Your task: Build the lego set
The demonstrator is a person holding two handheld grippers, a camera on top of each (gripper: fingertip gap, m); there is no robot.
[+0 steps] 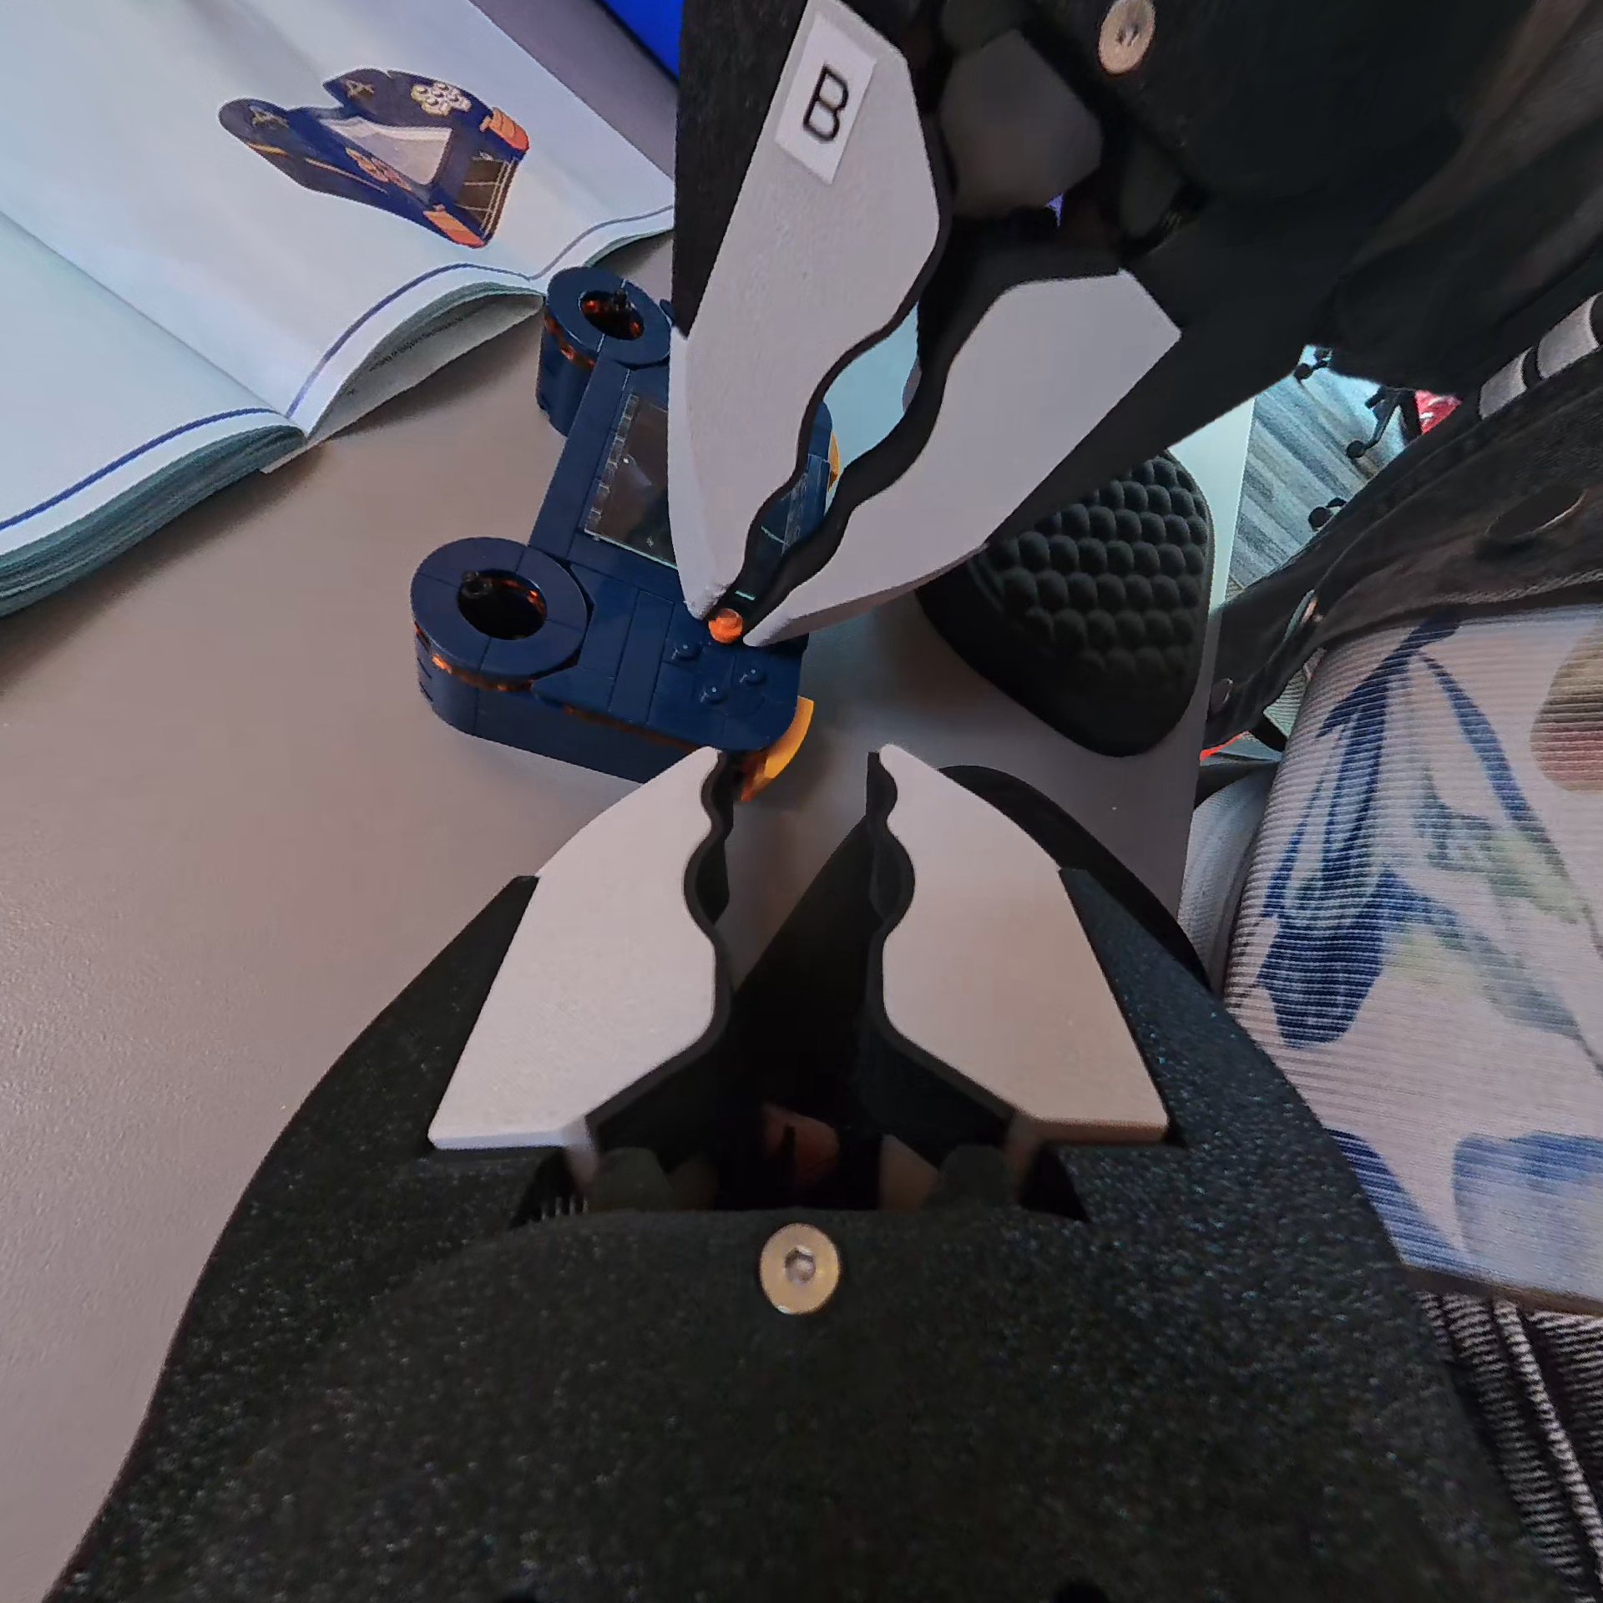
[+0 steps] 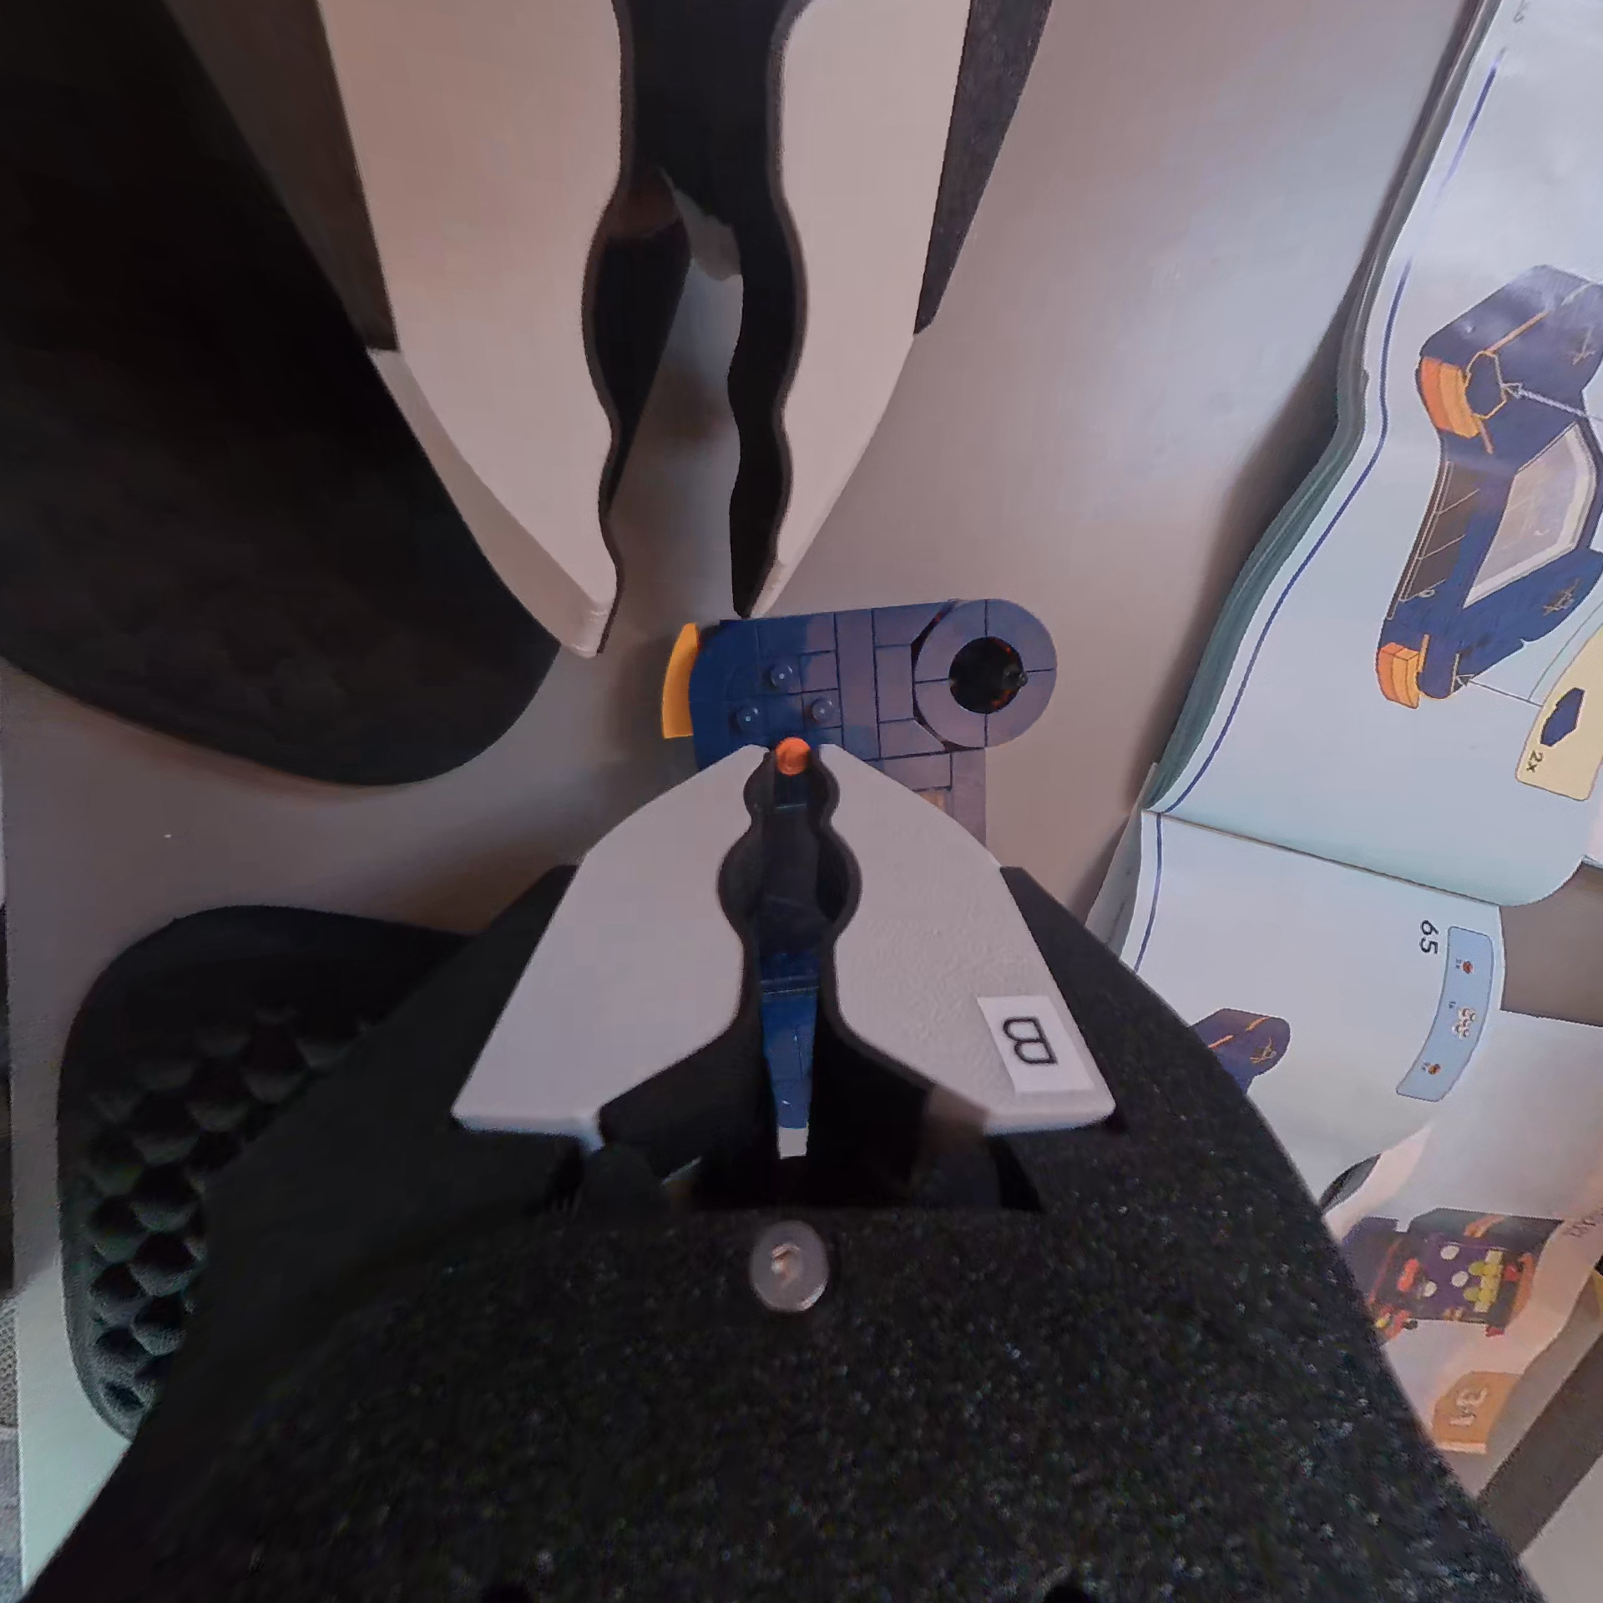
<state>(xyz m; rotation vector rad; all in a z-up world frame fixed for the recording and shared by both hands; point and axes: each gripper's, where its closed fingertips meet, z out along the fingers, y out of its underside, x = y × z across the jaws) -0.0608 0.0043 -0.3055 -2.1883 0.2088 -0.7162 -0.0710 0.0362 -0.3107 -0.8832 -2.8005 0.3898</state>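
A dark blue lego model [image 1: 598,624] with two ring-shaped ends and a clear panel lies on the grey table; it also shows in the right wrist view [image 2: 876,685]. My right gripper [image 2: 789,756], marked with a white label, is shut on a small orange round stud [image 2: 789,755] and holds it at the model's studded corner plate. In the left wrist view it comes down from the top [image 1: 727,626] with the stud [image 1: 725,624] between its tips. My left gripper [image 1: 798,763] is open and empty, its tips just in front of the model's orange corner piece [image 1: 781,746]. It also shows in the right wrist view [image 2: 677,620].
An open instruction booklet [image 1: 260,260] lies behind the model; in the right wrist view [image 2: 1388,564] it is at the right. A black bumpy cushion [image 1: 1093,598] sits beside the model. A person's patterned sleeve [image 1: 1405,954] is at the right. Left and right tips are no more than a few centimetres apart.
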